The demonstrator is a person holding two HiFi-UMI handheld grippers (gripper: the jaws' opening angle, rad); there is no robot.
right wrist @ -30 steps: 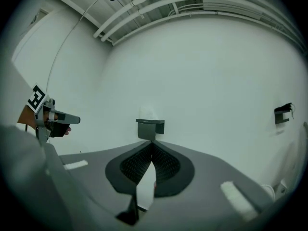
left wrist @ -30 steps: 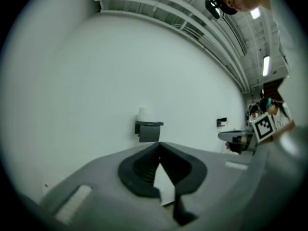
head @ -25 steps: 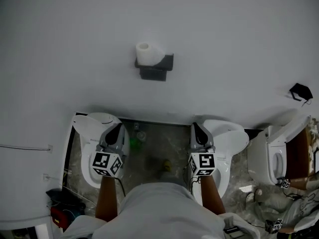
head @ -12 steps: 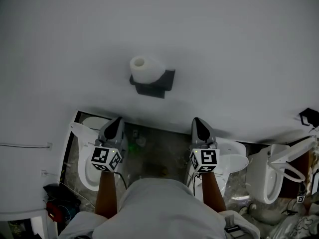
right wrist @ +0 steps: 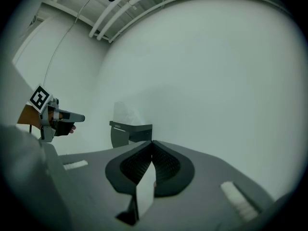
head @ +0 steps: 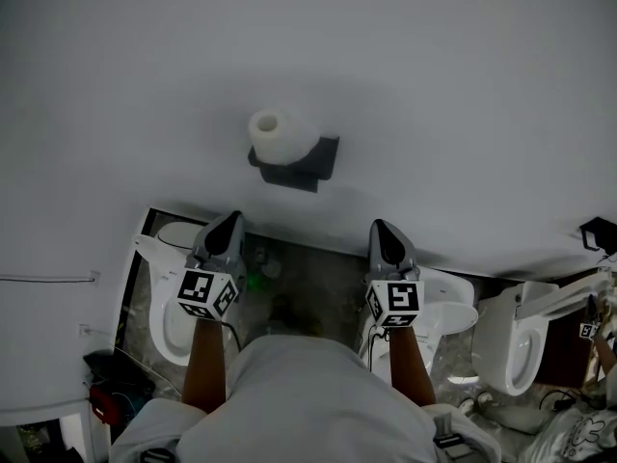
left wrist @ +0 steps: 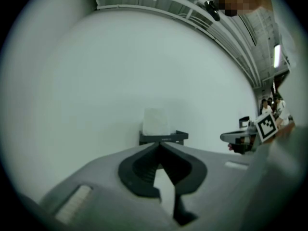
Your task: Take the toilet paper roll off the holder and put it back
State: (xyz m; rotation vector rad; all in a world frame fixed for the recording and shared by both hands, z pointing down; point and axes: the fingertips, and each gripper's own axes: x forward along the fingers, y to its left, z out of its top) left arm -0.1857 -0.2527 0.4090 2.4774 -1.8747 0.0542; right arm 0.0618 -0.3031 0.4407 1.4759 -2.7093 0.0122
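Observation:
A white toilet paper roll sits on a dark wall-mounted holder on the white wall. My left gripper is below and left of the holder, and my right gripper is below and right of it; both are clear of it. The left gripper view has the roll and holder straight ahead beyond the shut, empty left gripper. From the right gripper view the roll and holder lie ahead to the left of the shut, empty right gripper.
White toilets stand on the floor below: one under the left gripper, and others at the right. A small black fitting hangs on the wall at far right. People stand far right.
Both grippers have moved forward toward the wall and holder. The roll and holder now appear lower and closer in the head view. Both jaws stayed shut.

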